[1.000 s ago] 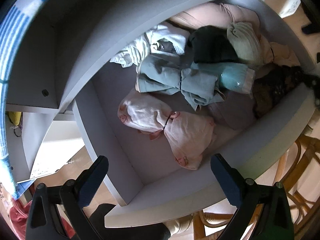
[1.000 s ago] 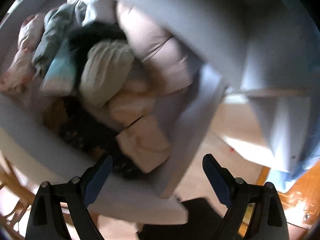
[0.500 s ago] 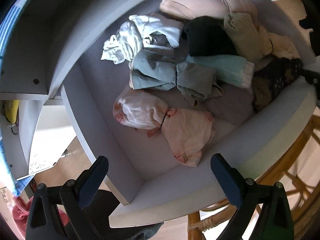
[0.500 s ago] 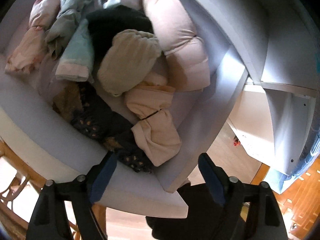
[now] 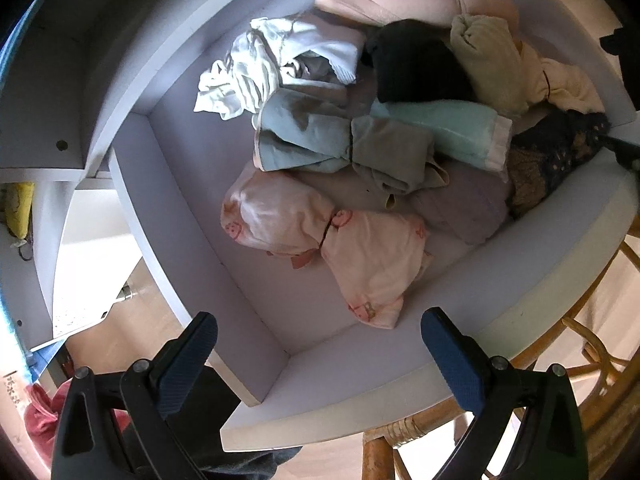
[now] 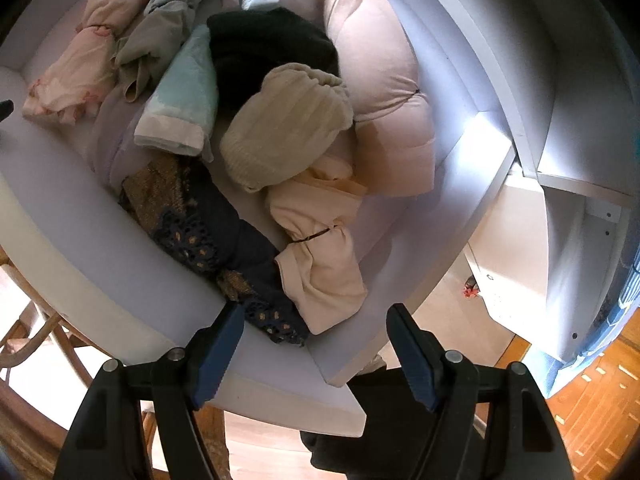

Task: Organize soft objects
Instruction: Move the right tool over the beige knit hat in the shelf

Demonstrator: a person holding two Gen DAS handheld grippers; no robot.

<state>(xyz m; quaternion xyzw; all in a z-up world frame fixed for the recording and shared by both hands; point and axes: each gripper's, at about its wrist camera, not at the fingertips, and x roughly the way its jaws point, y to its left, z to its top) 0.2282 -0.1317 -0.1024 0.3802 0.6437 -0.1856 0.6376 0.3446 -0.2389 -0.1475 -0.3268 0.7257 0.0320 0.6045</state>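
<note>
Lavender drawer (image 5: 256, 336) holds bundled clothes (image 5: 344, 148); left gripper (image 5: 318, 340) fingers spread, empty; right gripper (image 6: 316, 330) fingers just narrowing, nothing between.

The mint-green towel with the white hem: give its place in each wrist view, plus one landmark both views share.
Left wrist: the mint-green towel lies right of centre in the upper half, just below the black garment.
Right wrist: it lies upper left of centre, left of the black garment.
Shared landmark: the black garment, touching the towel in both.
</note>
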